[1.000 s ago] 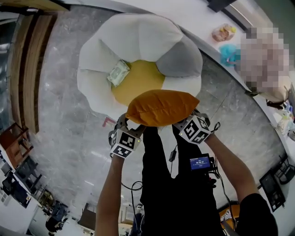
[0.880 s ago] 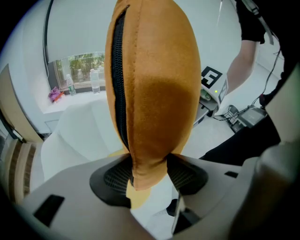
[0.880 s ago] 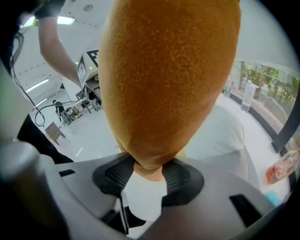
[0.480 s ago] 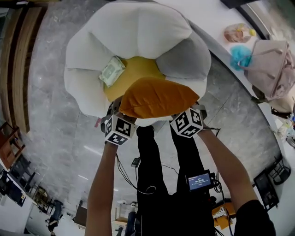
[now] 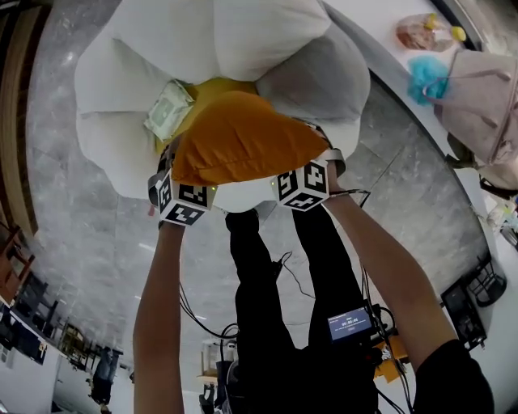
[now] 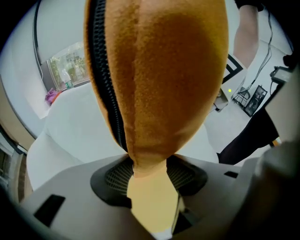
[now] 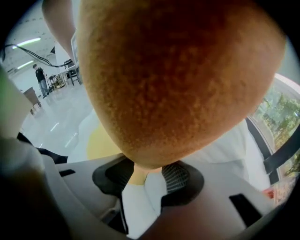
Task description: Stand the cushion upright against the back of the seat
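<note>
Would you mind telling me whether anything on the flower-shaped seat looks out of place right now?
Yes, one thing: a small pale green packet lies on the seat, at the left edge of its yellow centre, beside the orange cushion clamped by the left gripper and right gripper. It looks stray there.

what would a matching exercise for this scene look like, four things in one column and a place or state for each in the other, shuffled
1. orange cushion
2. pale green packet
3. teal fluffy thing
4. left gripper

a. on the white counter, upper right in the head view
b. shut on a cushion corner
c. held in the air over the flower seat
d. lying in the seat, left of the cushion

Pairs: 1-c, 2-d, 3-a, 4-b
</note>
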